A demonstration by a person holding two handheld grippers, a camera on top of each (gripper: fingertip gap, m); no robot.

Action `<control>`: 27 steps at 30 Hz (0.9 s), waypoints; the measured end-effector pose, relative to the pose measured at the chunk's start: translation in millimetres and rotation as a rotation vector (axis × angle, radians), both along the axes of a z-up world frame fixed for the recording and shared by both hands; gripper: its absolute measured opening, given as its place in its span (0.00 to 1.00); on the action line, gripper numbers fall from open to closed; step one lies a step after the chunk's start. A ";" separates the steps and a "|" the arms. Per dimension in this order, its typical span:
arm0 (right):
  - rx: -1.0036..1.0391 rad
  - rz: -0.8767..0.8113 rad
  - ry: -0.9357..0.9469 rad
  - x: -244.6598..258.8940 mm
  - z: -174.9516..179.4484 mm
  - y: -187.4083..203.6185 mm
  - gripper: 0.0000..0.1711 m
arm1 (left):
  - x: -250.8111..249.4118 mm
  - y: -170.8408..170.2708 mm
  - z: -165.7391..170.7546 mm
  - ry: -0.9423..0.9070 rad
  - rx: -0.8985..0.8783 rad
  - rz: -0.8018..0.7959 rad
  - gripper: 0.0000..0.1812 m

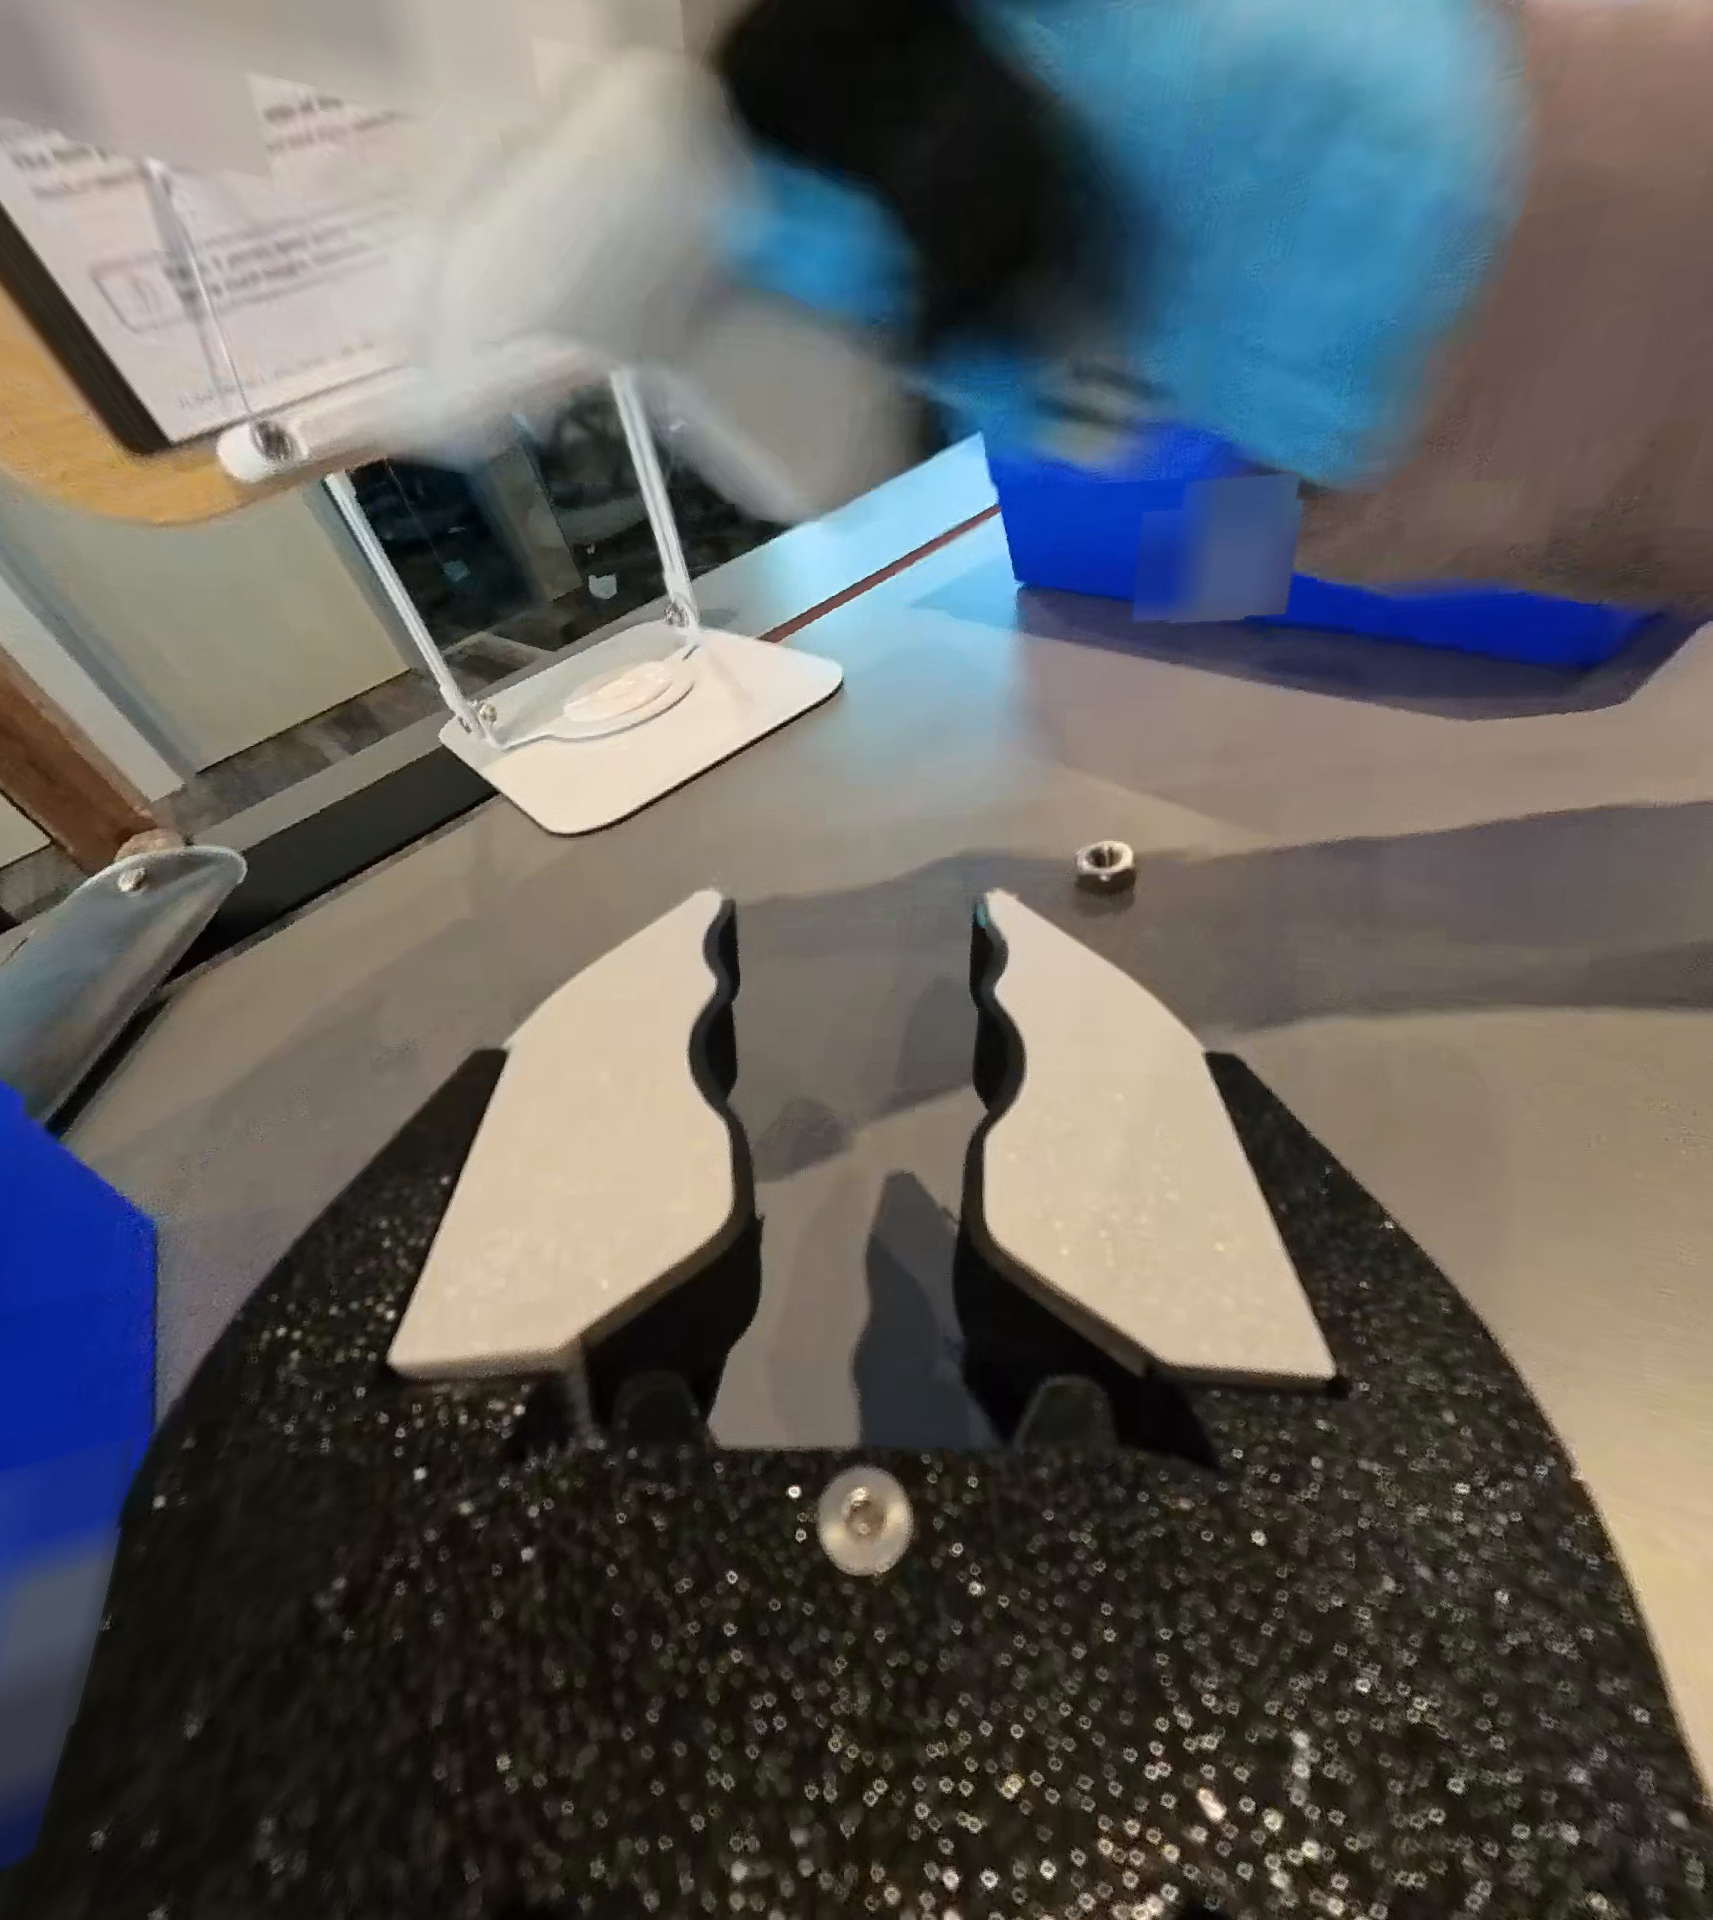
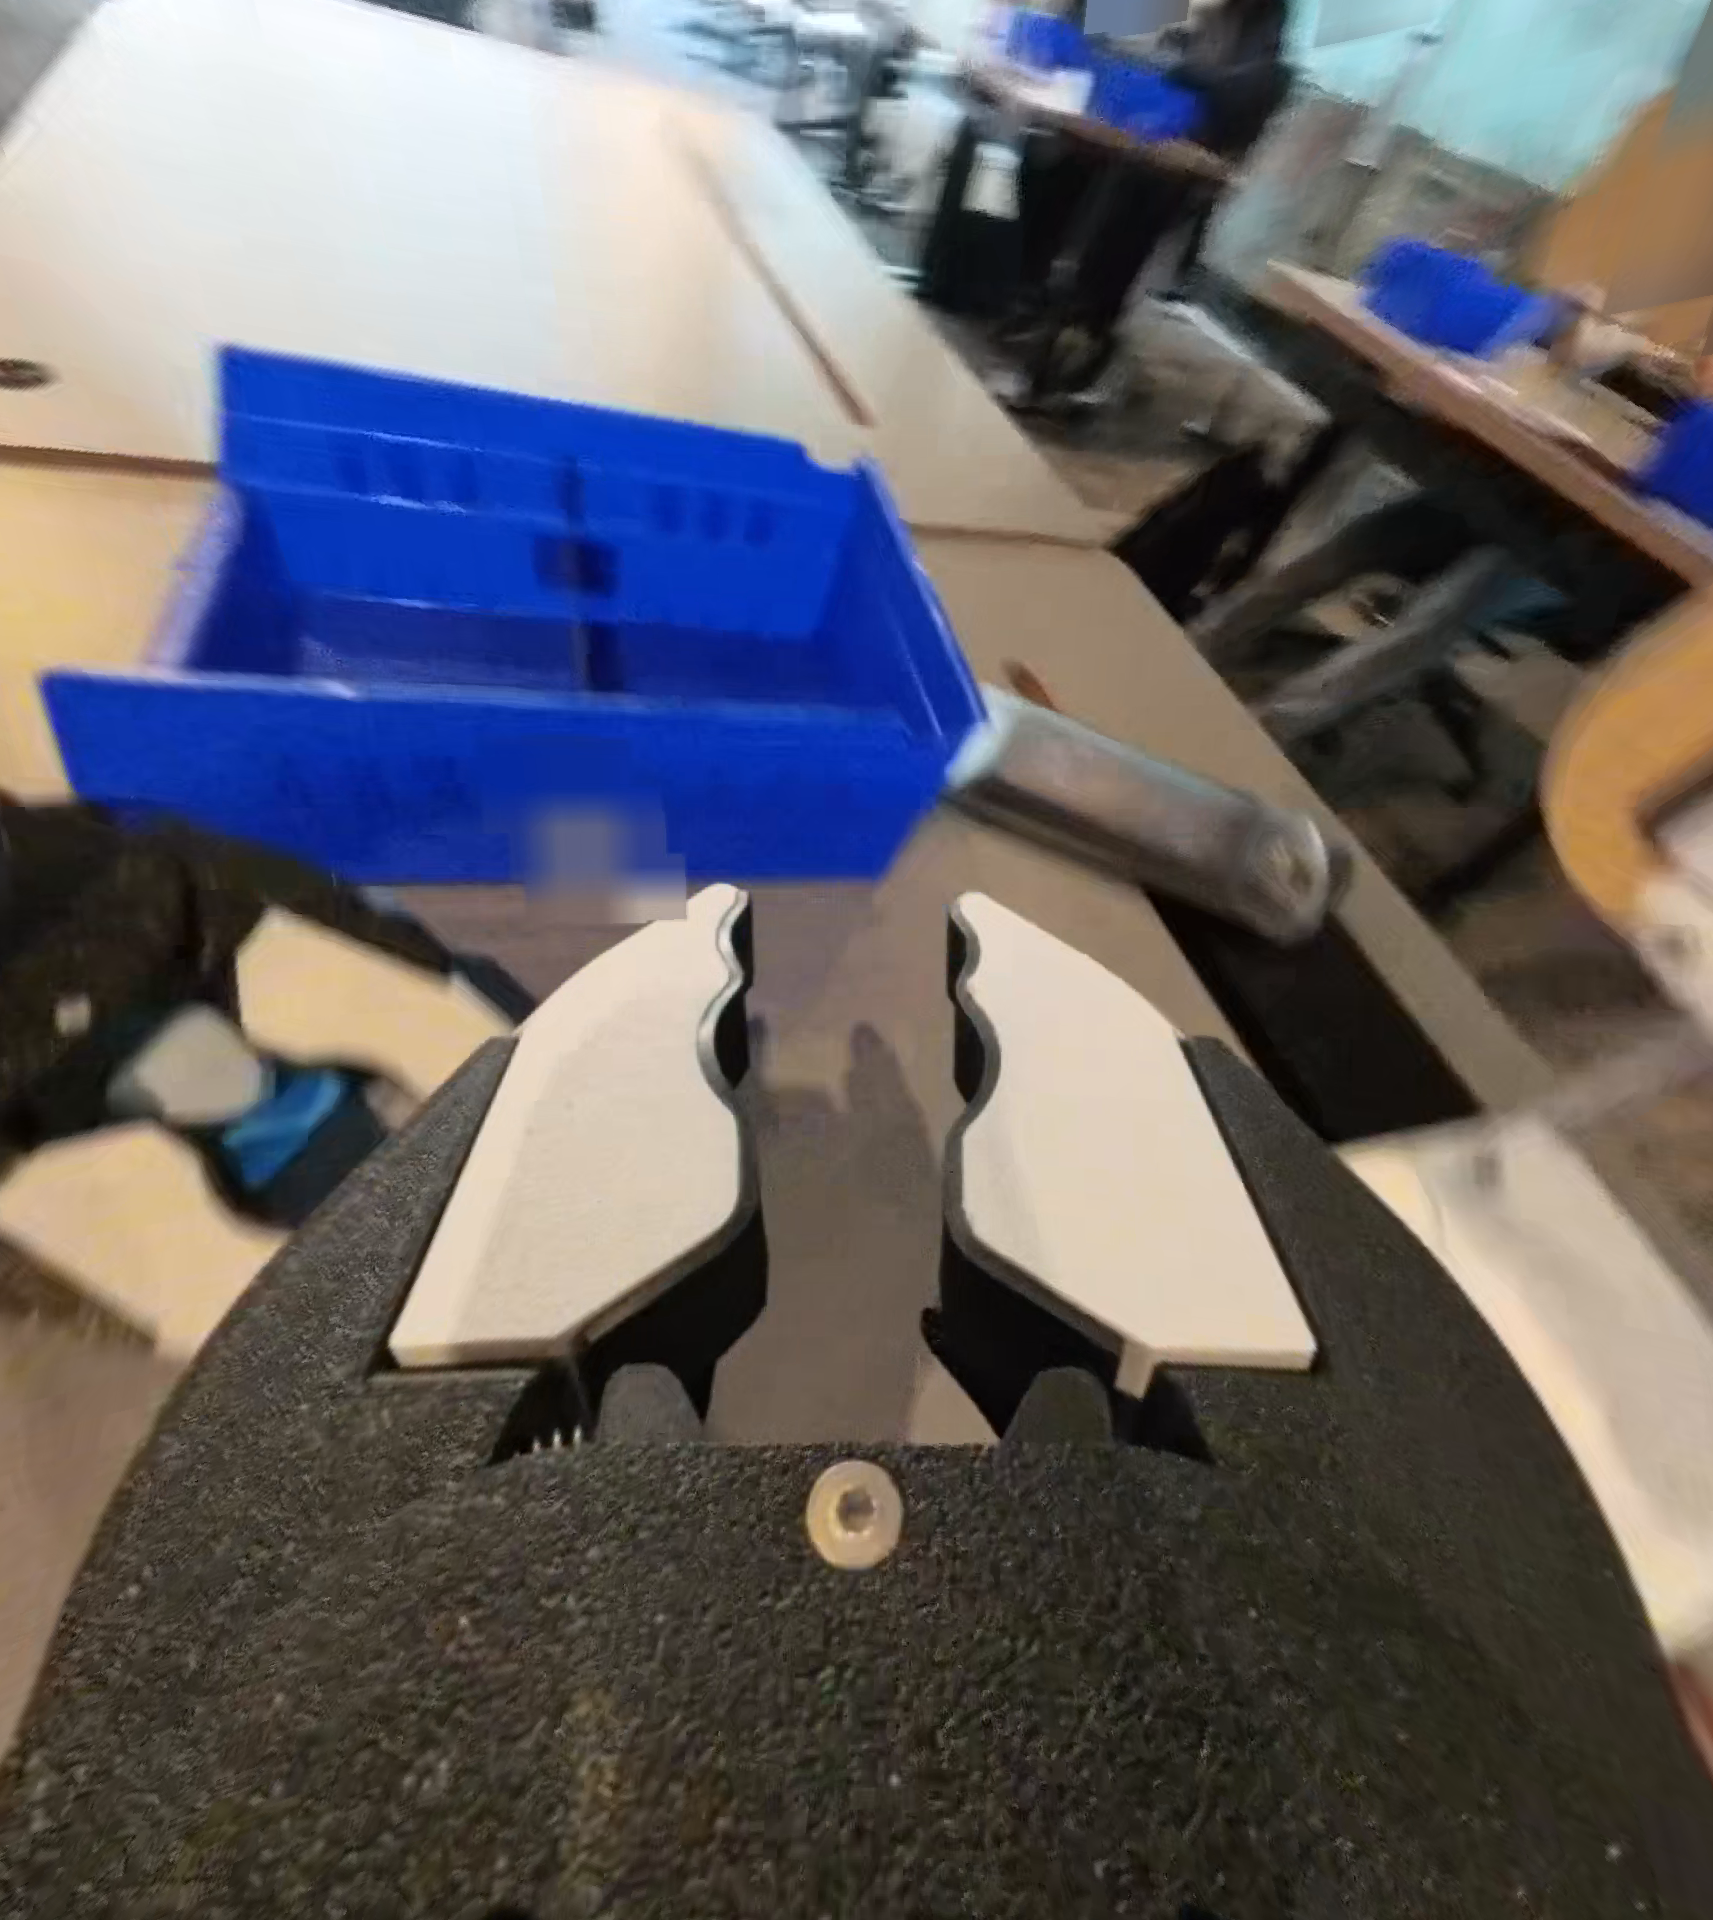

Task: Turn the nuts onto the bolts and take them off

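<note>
Two hand-held grippers are in play, and both are empty. The left hand-held gripper (image 1: 852, 925), low in its frame, has its pale grey fingers parted to a moderate gap with nothing between them, hovering low over the grey surface (image 1: 1454, 1143). Just beyond its right fingertip, slightly right of centre, a small silver hexagonal metal nut (image 1: 1104, 861) lies flat and alone on that surface. Farther up, a blue plastic bin (image 1: 1070, 530) sits at right of centre, and a clear acrylic stand on a white base (image 1: 644, 717) stands left of centre.

The right hand-held gripper (image 2: 847, 920) is likewise parted and holds nothing; its view is blurred. Ahead of it, in the upper left, is the blue plastic bin (image 2: 519, 769) with inner dividers. No bolt can be made out in either view.

The step in hand looks like picking up the loose nut. The next move likely calls for shifting the left fingers slightly rightward and forward to straddle the nut, then closing.
</note>
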State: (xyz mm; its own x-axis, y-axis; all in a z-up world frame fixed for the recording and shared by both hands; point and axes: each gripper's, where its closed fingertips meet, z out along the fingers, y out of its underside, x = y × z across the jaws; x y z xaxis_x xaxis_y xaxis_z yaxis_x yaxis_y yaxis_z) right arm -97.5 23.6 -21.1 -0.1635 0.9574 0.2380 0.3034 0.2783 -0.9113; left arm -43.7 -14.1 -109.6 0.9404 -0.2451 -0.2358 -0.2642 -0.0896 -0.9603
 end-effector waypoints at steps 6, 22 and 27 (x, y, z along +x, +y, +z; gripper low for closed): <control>0.002 -0.327 0.058 116.5 -72.5 19.3 0.20 | 24.4 1.6 -19.1 0.041 -0.162 -0.093 0.20; 0.180 -0.381 0.516 194.8 -23.1 1.0 0.17 | 86.2 68.6 -74.3 0.119 -0.677 -0.249 0.24; 0.199 -0.377 0.525 194.9 -21.1 -2.0 0.17 | 84.4 67.2 -75.5 0.110 -0.683 -0.256 0.17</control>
